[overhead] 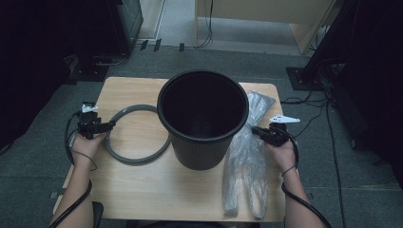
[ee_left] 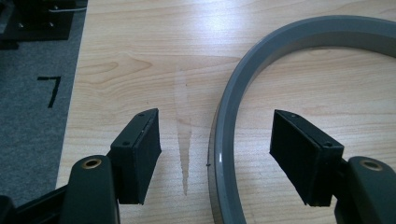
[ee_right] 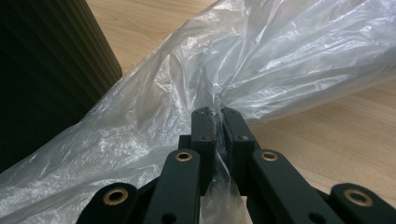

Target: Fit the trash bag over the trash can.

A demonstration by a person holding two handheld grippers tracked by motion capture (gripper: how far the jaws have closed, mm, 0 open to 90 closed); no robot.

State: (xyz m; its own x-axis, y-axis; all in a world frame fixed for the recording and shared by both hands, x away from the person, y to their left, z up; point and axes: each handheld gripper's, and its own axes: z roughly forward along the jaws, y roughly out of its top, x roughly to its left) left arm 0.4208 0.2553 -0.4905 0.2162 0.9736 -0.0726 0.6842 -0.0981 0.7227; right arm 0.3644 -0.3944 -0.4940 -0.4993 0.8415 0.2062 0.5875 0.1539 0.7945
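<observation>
Both forearms come in from the near edge, one on each side. The left hand [overhead: 87,145] holds the left gripper [overhead: 110,126] level, pointing right, its jaws standing wide apart. The right hand [overhead: 281,152] holds the right gripper [overhead: 254,129] pointing left, jaws pinched together on the bag [ee_right: 280,70].

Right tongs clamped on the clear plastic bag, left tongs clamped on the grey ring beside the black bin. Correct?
Not quite. The left tongs are open: in the left gripper view their pads stand apart, straddling the grey ring without pressing it. The right tongs are clamped on the clear plastic bag, beside the black bin.
</observation>
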